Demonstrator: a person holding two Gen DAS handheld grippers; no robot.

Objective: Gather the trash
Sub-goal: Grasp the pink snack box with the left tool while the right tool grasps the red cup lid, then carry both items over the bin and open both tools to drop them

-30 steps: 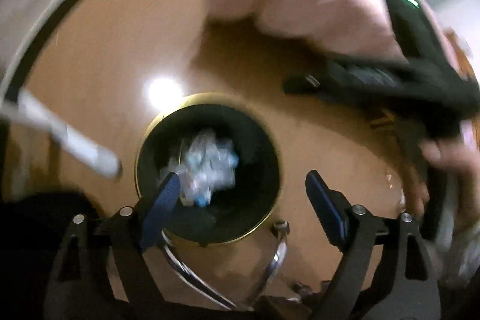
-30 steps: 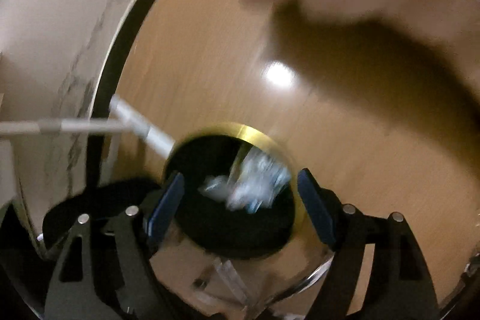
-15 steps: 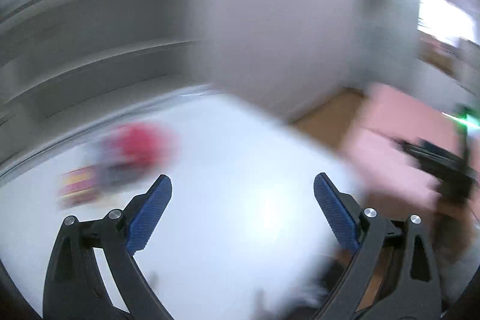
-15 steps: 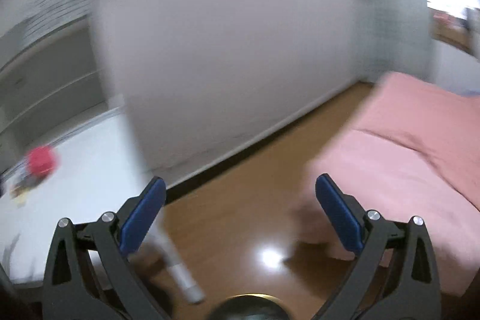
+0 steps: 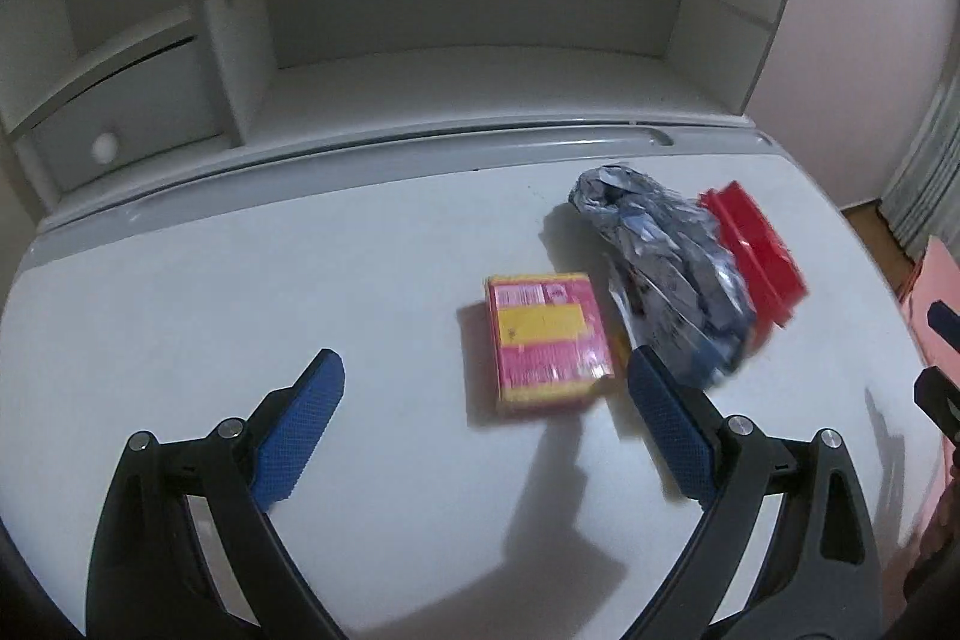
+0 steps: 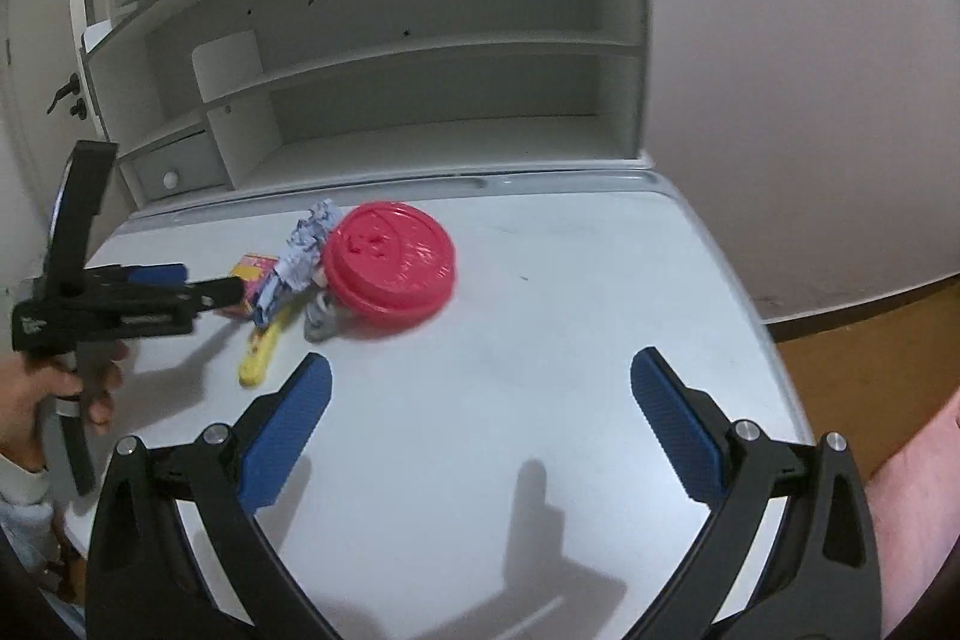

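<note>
A: Two grippers over the white desk (image 5: 180,280), both with jaws spread wide, nothing between the pads. The right gripper (image 6: 480,394) had just been opening; the left gripper (image 5: 486,406) too, and it then held steady.

B: Trash positions, relative to the pink-and-yellow box (image 5: 546,340)?

A: Crumpled silver-blue wrapper (image 5: 666,268) lay just right of the box, touching or nearly so. Red lid (image 5: 756,256) sat beyond the wrapper, partly hidden by it. In the right wrist view a yellow strip (image 6: 261,355) lay in front of the box.

B: Left gripper versus box?

A: Above the desk, with the box ahead between the finger lines, not touched.
</note>
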